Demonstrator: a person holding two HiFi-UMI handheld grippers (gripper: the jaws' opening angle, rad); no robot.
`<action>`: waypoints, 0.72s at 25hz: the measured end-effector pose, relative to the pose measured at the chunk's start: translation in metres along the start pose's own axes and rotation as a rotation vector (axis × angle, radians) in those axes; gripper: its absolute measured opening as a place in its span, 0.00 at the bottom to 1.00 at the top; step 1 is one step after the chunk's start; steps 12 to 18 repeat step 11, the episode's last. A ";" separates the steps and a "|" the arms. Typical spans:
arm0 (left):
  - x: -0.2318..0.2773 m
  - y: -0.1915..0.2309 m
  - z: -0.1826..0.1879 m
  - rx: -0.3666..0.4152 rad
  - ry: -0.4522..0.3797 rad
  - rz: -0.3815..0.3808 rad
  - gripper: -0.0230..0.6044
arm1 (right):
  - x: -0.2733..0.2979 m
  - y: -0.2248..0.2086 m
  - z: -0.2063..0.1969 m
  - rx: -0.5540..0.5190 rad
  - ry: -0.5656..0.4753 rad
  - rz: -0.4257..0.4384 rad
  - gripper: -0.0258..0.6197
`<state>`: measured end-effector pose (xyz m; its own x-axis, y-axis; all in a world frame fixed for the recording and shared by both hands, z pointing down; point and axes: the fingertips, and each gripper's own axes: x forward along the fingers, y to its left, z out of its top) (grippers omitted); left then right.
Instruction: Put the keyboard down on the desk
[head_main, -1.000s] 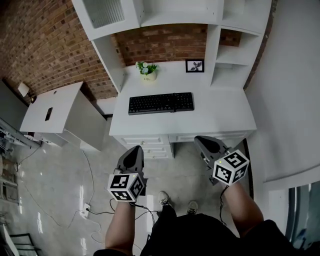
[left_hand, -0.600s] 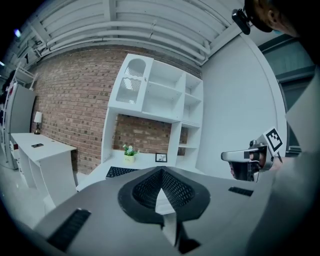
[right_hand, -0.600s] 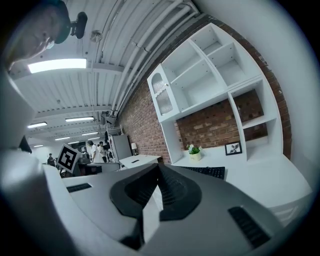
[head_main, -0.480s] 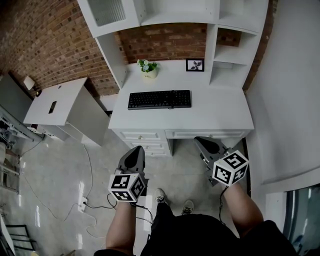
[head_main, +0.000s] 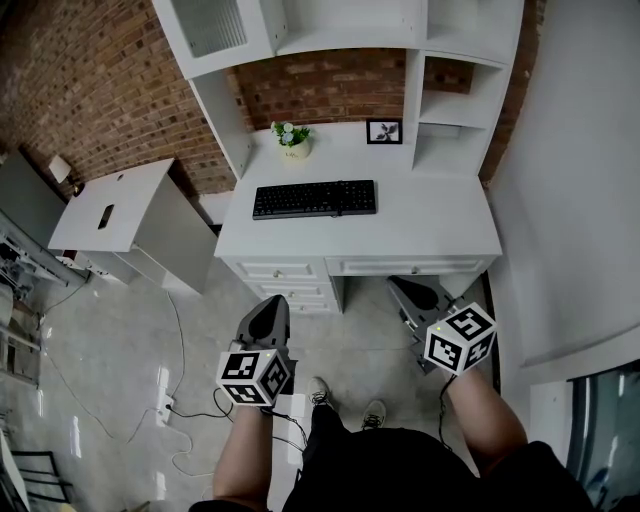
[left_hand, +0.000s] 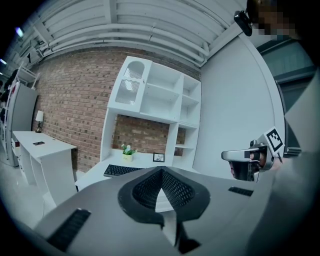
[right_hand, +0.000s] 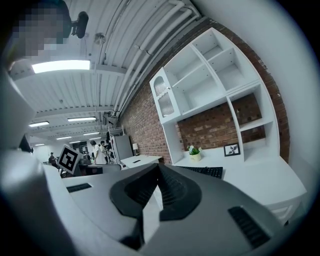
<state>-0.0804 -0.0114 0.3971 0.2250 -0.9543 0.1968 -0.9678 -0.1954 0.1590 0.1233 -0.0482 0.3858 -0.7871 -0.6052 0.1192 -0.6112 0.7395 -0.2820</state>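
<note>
The black keyboard lies flat on the white counter, left of its middle and parallel to the near edge, with nothing touching it. Farther back on the counter stand a small potted plant and, to its right, a framed picture, both against the brick wall. The left hand-held gripper and the right hand-held gripper hang over the floor on the near side of the counter, well apart from the keyboard. Each has its jaws pressed together with nothing between them. A lower white side table stands to the left.
</note>
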 end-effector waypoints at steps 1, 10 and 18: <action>-0.001 -0.001 0.000 0.000 0.000 -0.001 0.07 | -0.002 0.000 0.000 0.000 -0.002 -0.001 0.07; -0.010 -0.005 0.004 0.005 -0.004 -0.014 0.07 | -0.010 0.011 0.002 -0.003 -0.009 -0.010 0.07; -0.011 -0.005 0.004 0.006 -0.005 -0.014 0.07 | -0.010 0.012 0.003 -0.004 -0.011 -0.010 0.07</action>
